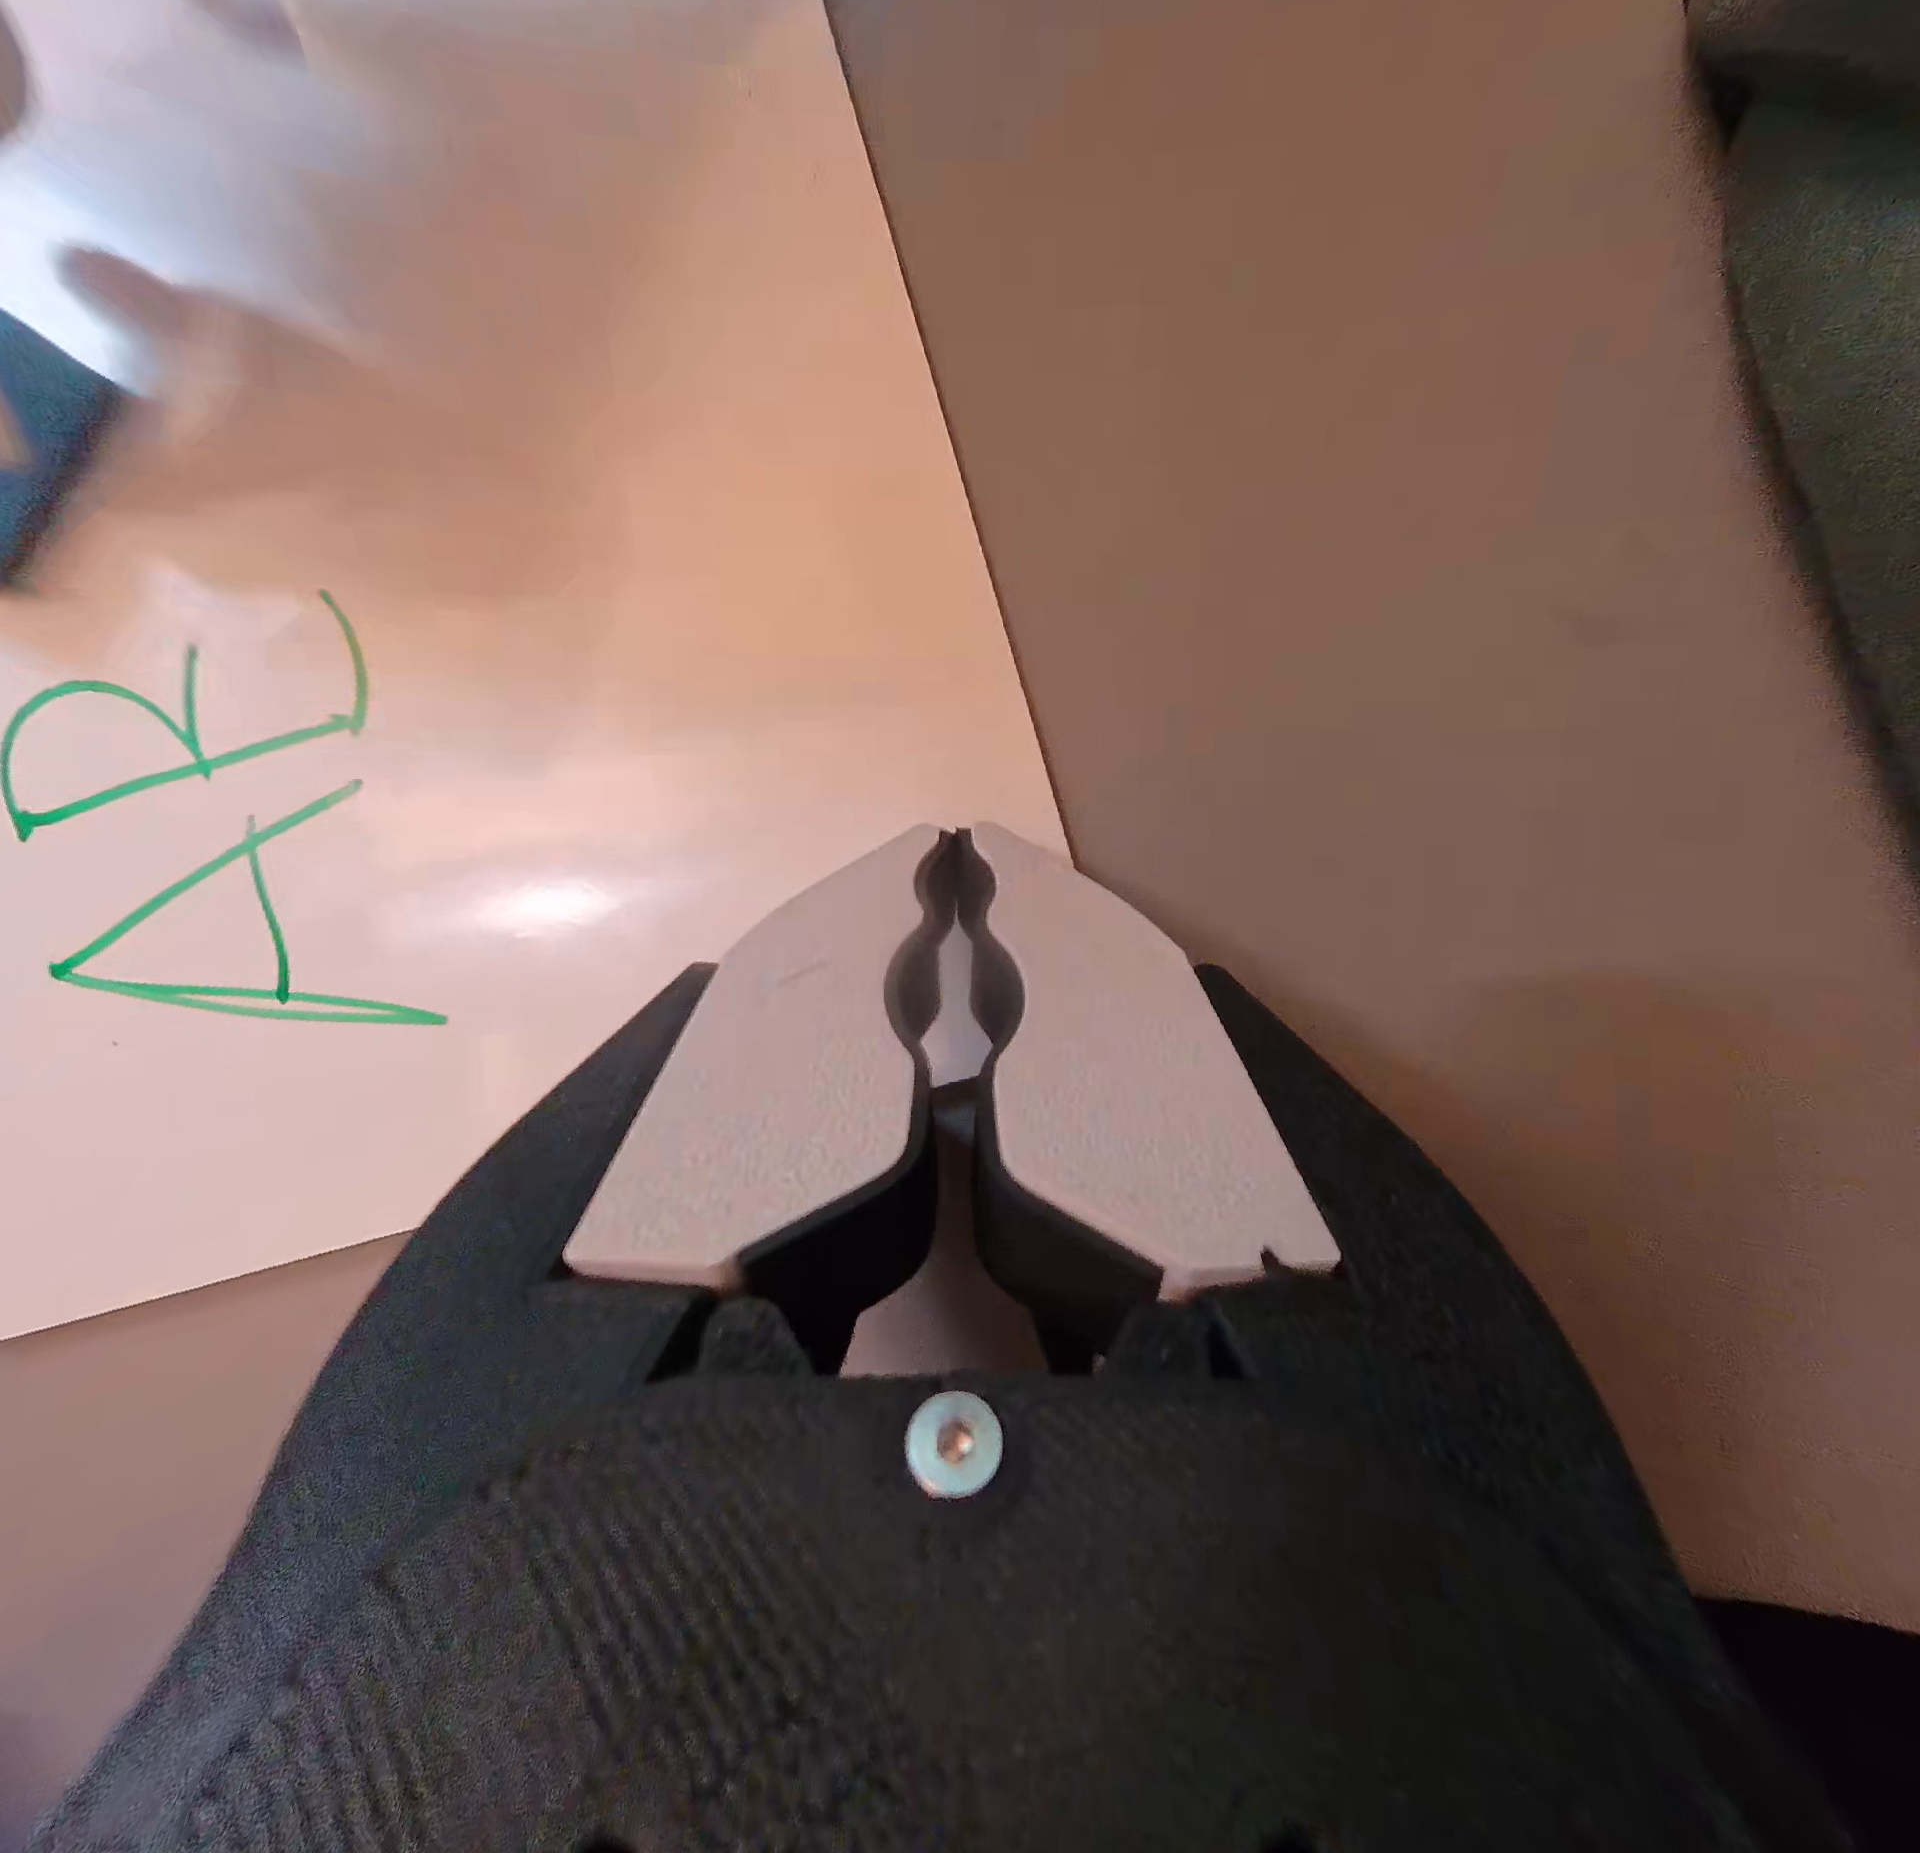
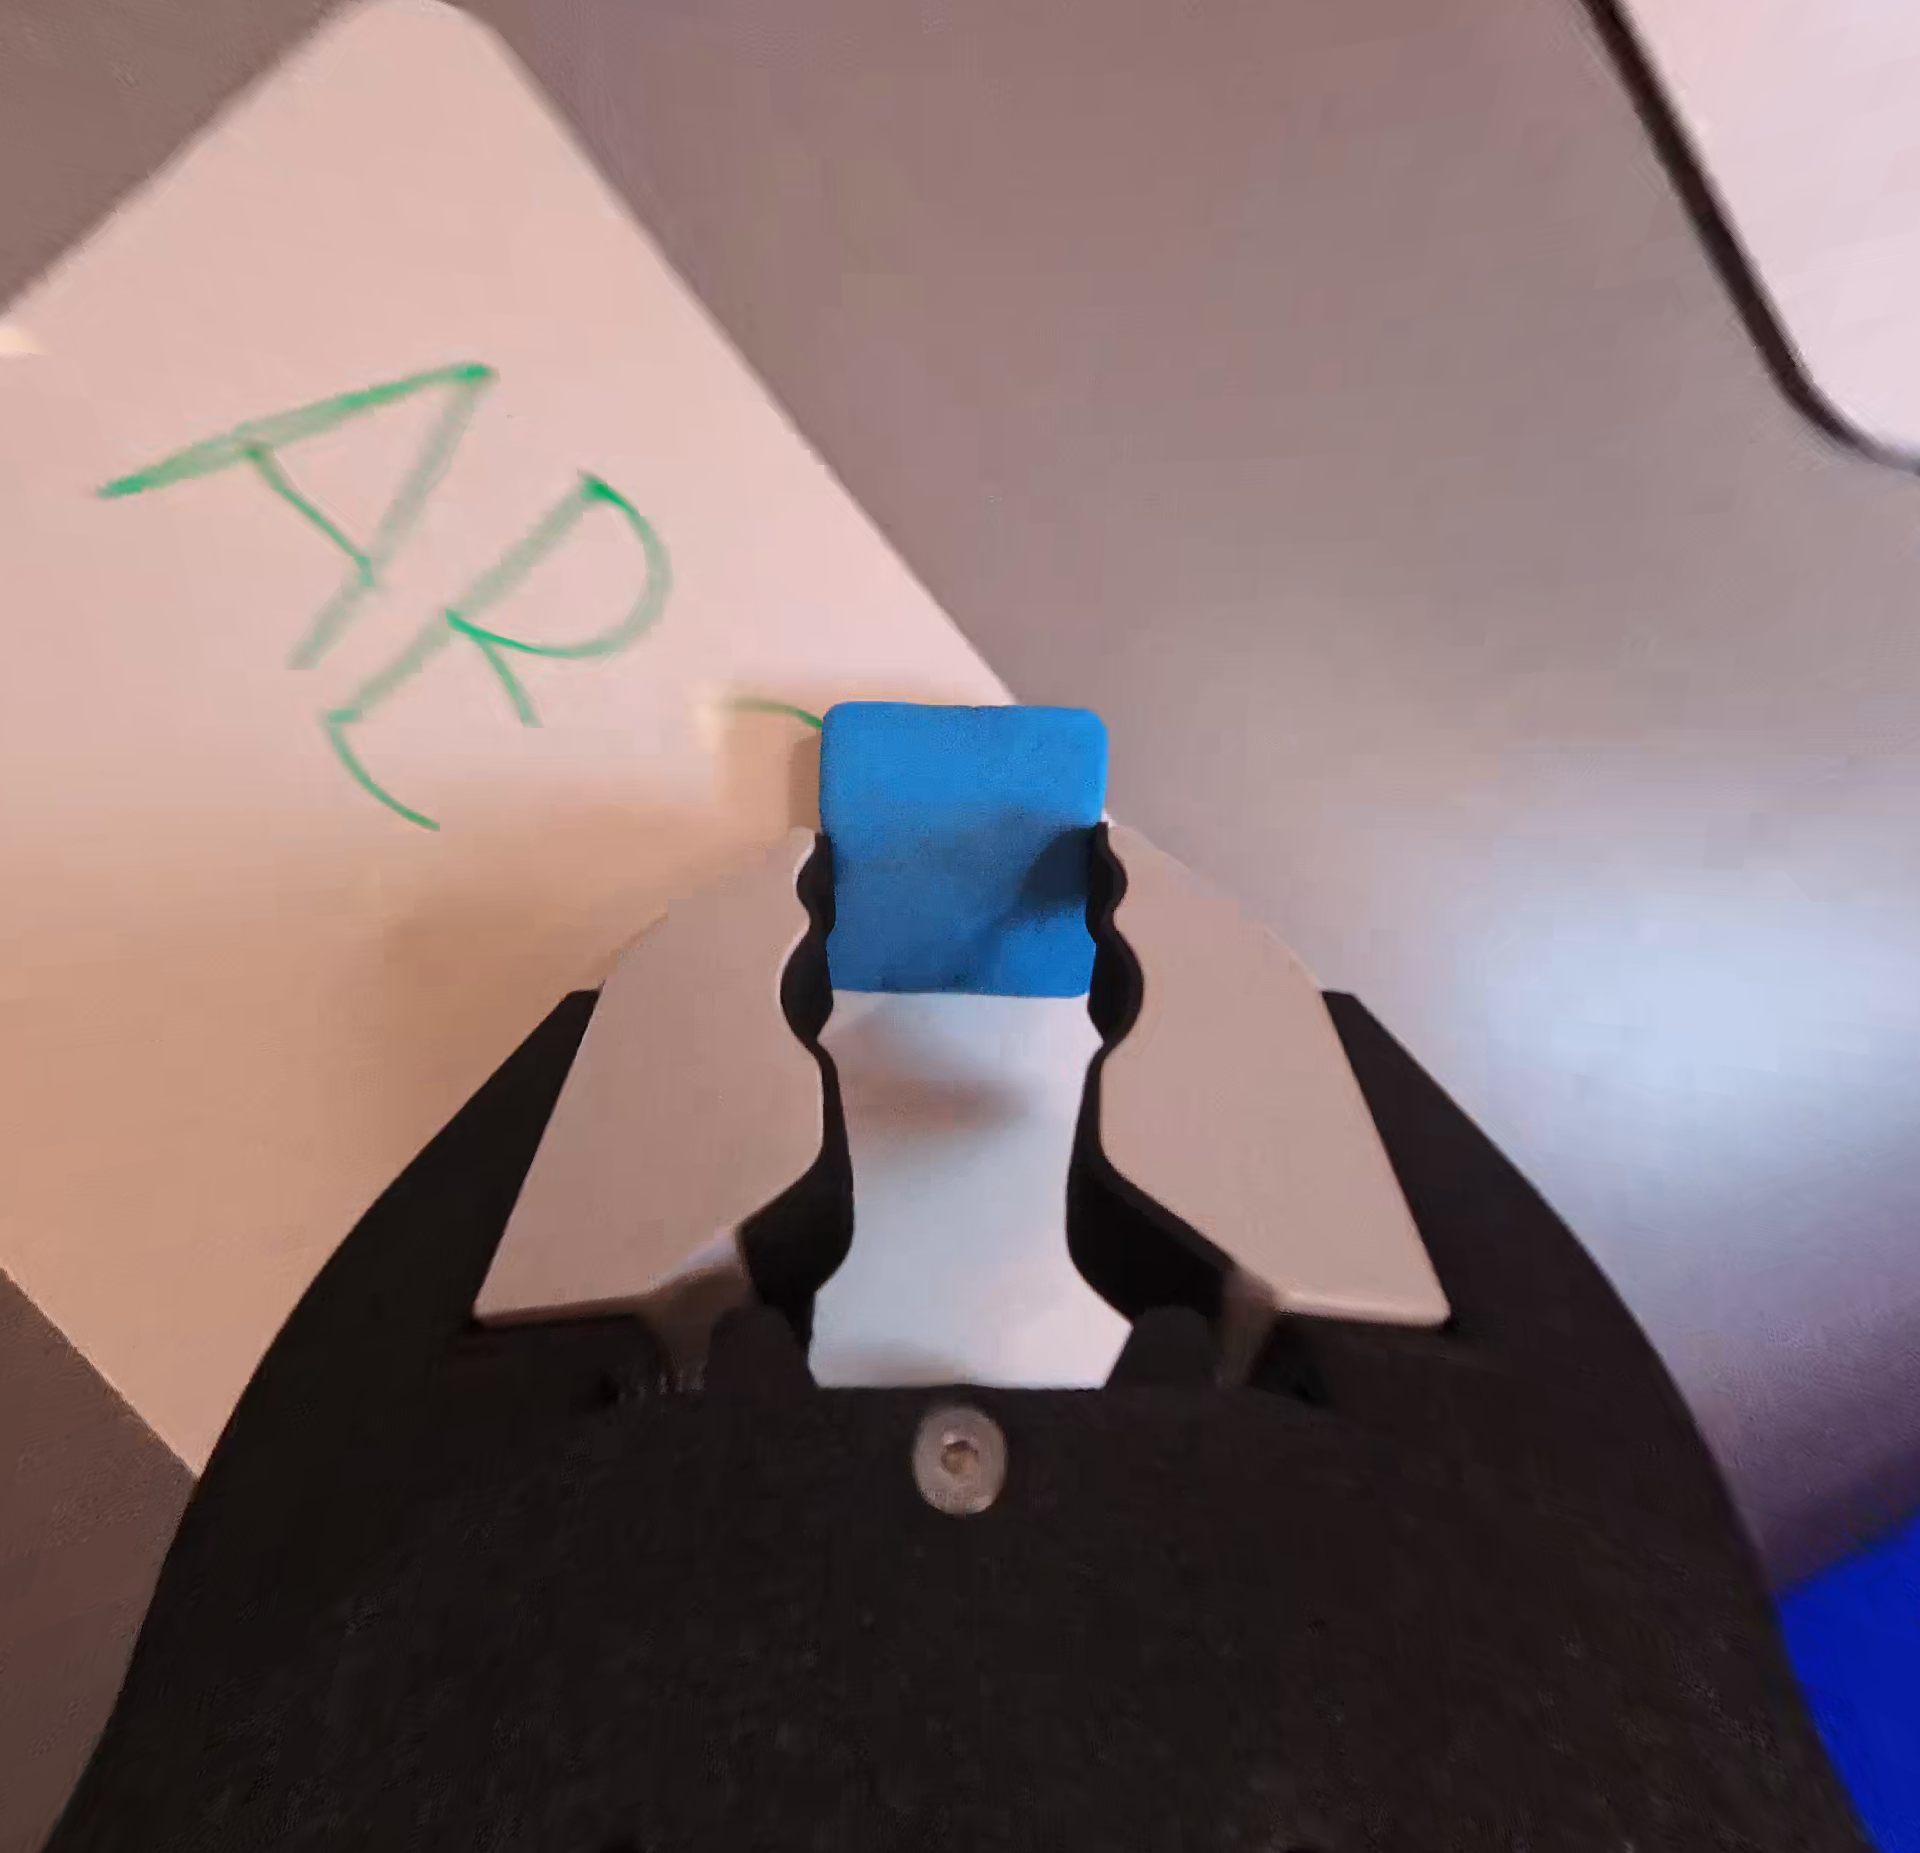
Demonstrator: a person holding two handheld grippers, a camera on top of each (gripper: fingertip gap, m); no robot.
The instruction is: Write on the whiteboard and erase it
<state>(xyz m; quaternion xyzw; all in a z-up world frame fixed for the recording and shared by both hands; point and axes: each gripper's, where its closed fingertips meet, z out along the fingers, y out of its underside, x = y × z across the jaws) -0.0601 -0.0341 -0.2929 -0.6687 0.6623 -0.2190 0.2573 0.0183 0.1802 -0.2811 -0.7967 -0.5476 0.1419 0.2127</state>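
So nearest the camera in the left wrist view, the left gripper (image 1: 957, 835) has its fingers pinched together with nothing between them, sitting right at the whiteboard's (image 1: 582, 515) near right edge over the brownish table (image 1: 1351, 453). Far right there's a grey-green cushioned thing (image 1: 1829, 297), can't tell what exactly. Far left is a blurry dark shape at the frame edge, too smeared to call.

In the right wrist view, the right gripper (image 2: 957, 847) is clamped on a blue eraser (image 2: 961, 847), which sits at the board's right edge. Nothing stands between it and the green marker writing (image 2: 416, 577) further left. Some strokes look smudged and faded. A white rounded-corner thing (image 2: 1818, 141) lies far right on the table.
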